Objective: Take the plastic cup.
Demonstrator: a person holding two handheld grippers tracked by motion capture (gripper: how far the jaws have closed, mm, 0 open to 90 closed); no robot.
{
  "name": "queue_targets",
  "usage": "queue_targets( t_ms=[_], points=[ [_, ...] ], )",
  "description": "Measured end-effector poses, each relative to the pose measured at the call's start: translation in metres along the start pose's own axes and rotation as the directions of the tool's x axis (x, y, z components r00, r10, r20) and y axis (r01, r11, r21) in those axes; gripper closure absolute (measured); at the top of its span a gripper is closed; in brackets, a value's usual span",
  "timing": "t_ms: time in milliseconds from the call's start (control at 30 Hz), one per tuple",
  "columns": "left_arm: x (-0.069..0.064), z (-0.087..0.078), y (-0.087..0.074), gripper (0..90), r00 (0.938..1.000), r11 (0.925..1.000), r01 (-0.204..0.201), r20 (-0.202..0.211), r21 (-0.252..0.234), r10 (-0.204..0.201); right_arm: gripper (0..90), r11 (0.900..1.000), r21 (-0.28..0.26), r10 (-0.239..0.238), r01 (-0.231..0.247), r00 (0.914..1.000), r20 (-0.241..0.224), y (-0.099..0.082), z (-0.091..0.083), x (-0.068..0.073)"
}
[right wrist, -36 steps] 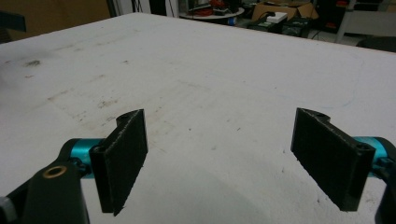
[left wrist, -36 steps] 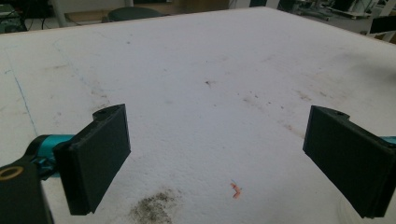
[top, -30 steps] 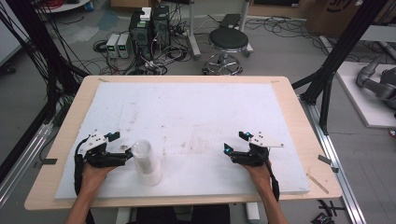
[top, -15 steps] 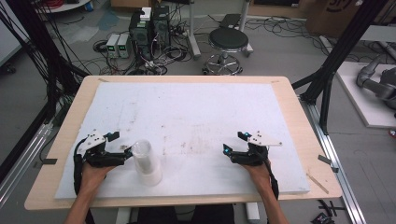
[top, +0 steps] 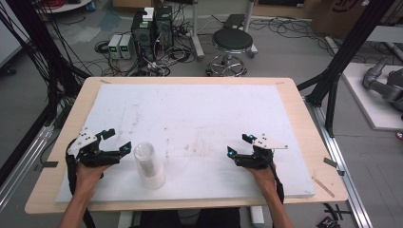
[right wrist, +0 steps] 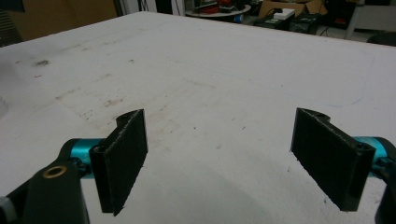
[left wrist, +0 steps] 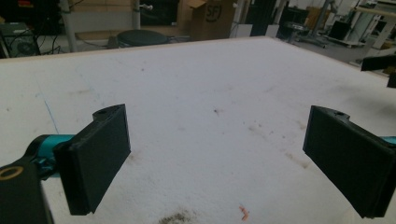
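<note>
The clear cup [top: 148, 164] stands upside down on the white sheet [top: 199, 114] that covers the tabletop [top: 304, 123], near the front edge and toward the left side. It looks like more than one cup stacked together, with the wide white rim at the bottom and the see-through part on top. The left tool [top: 119, 142] is just beside the cup, on its left, and does not touch it. A hand [top: 88, 171] holds this tool from behind. In the left gripper view, the left tool [left wrist: 215, 154] has its two black jaws spread wide apart, and there is nothing between them but the bare white sheet with some brown marks and a tiny orange speck. The right tool [top: 239, 145] is well apart from the cup, over on the right side of the sheet, held by the other hand [top: 259, 166]. In the right gripper view, the right tool [right wrist: 219, 158] also has its jaws wide apart, and it holds nothing. Both tools sit low, close to the sheet. Behind the tabletop, on the floor, there is a round black stool [top: 232, 42] and some black boxes [top: 152, 28] with lots of wires.
</note>
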State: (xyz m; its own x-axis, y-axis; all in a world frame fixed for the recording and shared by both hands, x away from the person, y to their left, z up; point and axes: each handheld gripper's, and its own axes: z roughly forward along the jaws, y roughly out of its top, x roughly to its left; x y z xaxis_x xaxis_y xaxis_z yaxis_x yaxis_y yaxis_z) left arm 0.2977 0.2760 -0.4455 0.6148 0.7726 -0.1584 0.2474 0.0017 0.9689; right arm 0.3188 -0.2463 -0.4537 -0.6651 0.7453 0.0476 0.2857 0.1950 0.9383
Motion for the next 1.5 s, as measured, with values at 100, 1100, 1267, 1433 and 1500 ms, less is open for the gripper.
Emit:
queue_targets(
  t_ms=[100,1100,1267,1433,1500],
  points=[
    [-0.001,-0.01,0.017,7.3,0.9995,0.9996,-0.025,0.019,-0.014,0.025,18.6,1.0,0.002,-0.004,0.004,1.0,-0.002,0.0,0.001,-0.001],
    [-0.064,-0.011,0.132,7.3,0.8083,0.9527,-0.297,0.549,0.067,0.213,18.6,0.9999,0.012,-0.001,0.001,1.0,-0.002,0.0,0.001,0.0],
    [-0.075,0.001,0.135,7.3,0.788,0.9287,-0.351,0.573,0.119,0.225,18.5,0.9999,0.011,-0.004,0.004,1.0,-0.004,0.001,0.002,0.0],
    [-0.085,0.013,0.133,7.3,0.7631,0.8869,-0.424,0.6,0.184,0.24,18.5,0.9999,0.011,-0.004,0.004,1.0,-0.004,0.001,0.002,0.0],
    [-0.087,0.014,0.131,7.3,0.7623,0.8816,-0.43,0.601,0.194,0.239,18.6,0.9999,0.012,-0.003,0.003,1.0,-0.003,0.001,0.001,0.0]
  ],
)
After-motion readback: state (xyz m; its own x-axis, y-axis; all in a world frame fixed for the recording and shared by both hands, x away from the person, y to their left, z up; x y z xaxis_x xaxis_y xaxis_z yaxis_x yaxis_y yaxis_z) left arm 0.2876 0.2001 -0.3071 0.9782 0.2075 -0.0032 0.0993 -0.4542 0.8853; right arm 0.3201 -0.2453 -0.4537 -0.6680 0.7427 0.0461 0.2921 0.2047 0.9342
